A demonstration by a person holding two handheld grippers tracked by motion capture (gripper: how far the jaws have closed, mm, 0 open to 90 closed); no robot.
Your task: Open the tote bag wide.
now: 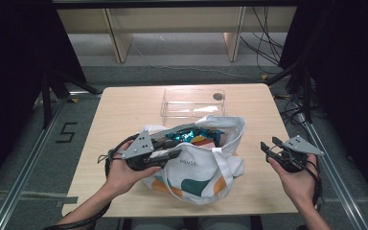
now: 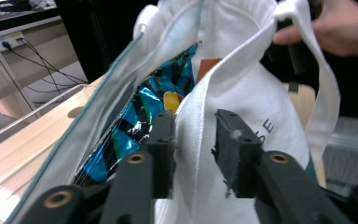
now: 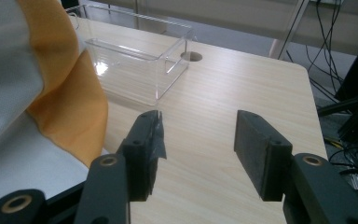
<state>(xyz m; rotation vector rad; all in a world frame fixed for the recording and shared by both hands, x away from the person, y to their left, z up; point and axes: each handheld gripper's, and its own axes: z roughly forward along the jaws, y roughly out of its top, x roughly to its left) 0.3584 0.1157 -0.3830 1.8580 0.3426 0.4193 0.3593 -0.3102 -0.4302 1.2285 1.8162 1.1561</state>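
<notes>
Straddling the tote bag rim, left gripper jaws not quite pinching; right gripper agape

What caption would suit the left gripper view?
Black jaws straddle the rim of a white canvas tote bag, a shiny blue snack packet inside.

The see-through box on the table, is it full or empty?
Empty. In the high view the clear box sits behind the tote bag, and only the table shows through its walls.
</notes>
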